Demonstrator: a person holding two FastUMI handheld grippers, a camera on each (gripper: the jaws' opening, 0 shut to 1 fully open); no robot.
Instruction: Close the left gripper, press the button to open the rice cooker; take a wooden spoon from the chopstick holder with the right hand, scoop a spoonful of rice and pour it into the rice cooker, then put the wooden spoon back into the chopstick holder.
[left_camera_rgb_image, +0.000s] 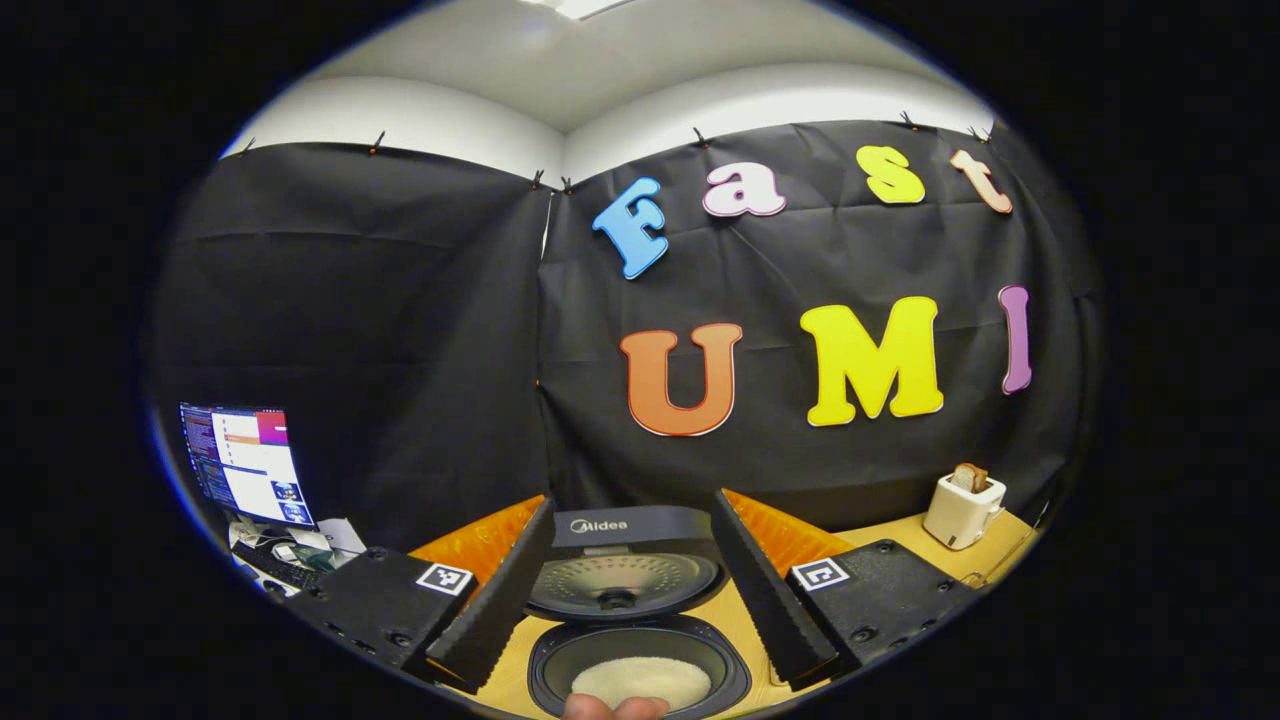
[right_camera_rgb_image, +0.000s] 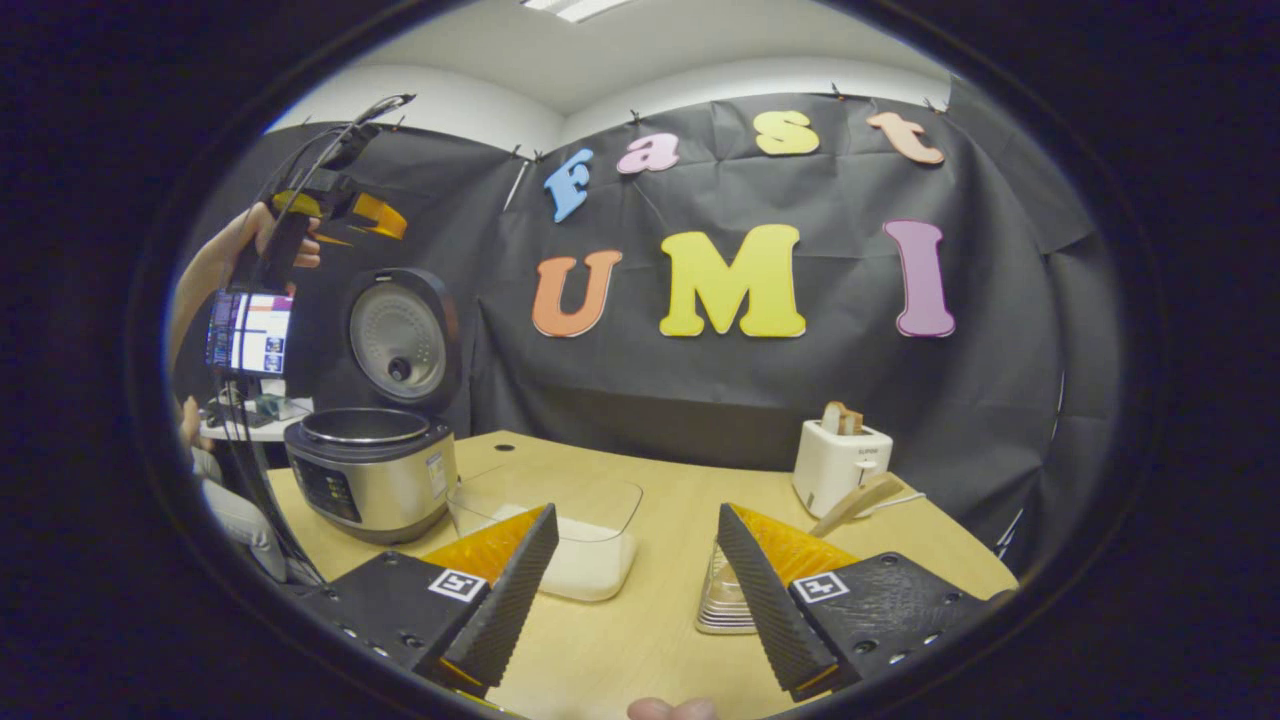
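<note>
Cooker (right_camera_rgb_image: 370, 470) lid is up; both grippers (left (left_camera_rgb_image: 632, 585), right (right_camera_rgb_image: 632, 590)) gape, holding nothing. Spoon (right_camera_rgb_image: 855, 503) leans loosely, so a glancing grab may tip its holder (right_camera_rgb_image: 727, 600).

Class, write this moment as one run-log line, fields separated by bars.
rice cooker: lid open, rice inside | wooden spoon: in chopstick holder | left hand-held gripper: open above pot | right hand-held gripper: open, empty
</note>
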